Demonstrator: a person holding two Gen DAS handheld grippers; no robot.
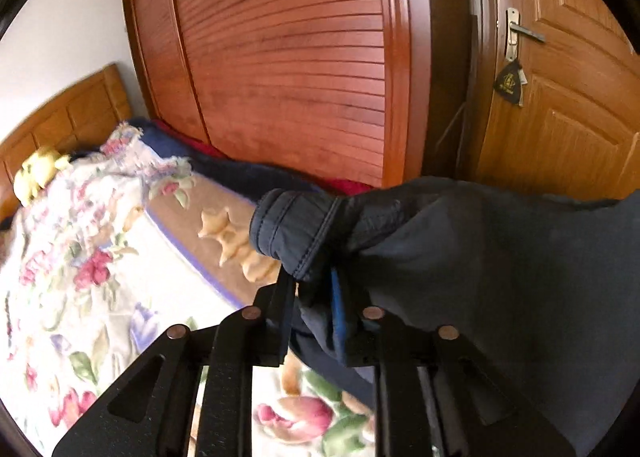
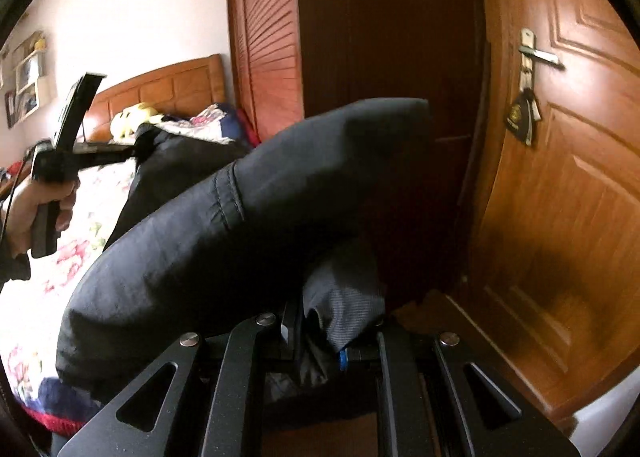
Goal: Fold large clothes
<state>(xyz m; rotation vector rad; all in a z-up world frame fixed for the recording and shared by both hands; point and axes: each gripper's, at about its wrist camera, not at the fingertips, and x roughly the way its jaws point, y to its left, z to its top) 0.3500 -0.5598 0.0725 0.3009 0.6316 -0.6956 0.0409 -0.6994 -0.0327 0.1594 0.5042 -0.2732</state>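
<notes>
A large dark navy padded jacket (image 1: 500, 265) hangs in the air between both grippers, above a bed. My left gripper (image 1: 316, 297) is shut on a stitched edge of the jacket, with the fabric bunched between its fingers. In the right wrist view the jacket (image 2: 224, 225) bulges across the middle. My right gripper (image 2: 320, 333) is shut on another part of it, where grey lining shows. The left gripper (image 2: 132, 153) also shows in the right wrist view at the left, held by a hand, pinching the jacket's far end.
The bed (image 1: 120, 281) with a floral cover lies below and to the left, with a wooden headboard (image 1: 68, 117) and a yellow soft toy (image 1: 38, 173). A slatted wooden wardrobe (image 1: 288, 57) stands behind it. A wooden door (image 2: 560, 197) with a handle is at the right.
</notes>
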